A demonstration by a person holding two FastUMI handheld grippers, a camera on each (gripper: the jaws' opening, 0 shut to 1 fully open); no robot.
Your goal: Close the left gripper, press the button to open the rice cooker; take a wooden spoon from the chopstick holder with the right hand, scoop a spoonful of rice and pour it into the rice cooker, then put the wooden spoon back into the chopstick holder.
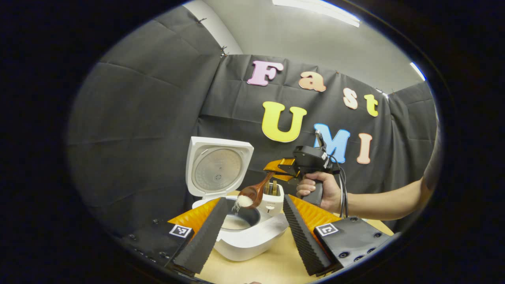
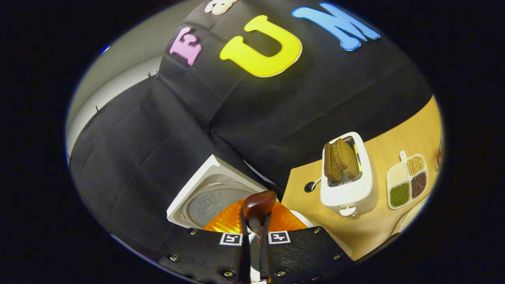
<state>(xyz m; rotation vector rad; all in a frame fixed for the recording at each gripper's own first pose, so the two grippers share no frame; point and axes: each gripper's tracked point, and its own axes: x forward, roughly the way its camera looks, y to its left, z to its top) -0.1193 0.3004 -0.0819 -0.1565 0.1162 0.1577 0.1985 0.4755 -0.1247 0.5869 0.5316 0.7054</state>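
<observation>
Left gripper view: right tongs [image 1: 281, 169] clamped on wooden spoon [image 1: 254, 192] handle, tipped over open rice cooker [image 1: 248, 232]; rice [image 1: 244, 201] spilling in. Spoon light, stiff, likely slippery; grip handle firmly. Left tongs [image 1: 252, 225] apart, empty.

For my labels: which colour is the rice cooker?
White rice cooker, seen best in the left gripper view.

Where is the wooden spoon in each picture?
Left gripper view: the wooden spoon is near the middle, tipped over the open rice cooker, rice spilling from its bowl, held by the right gripper.
Right gripper view: the spoon is at bottom centre, pinched between the gripper's own fingers.
Shared landmark: the rice cooker's raised white lid.
</observation>
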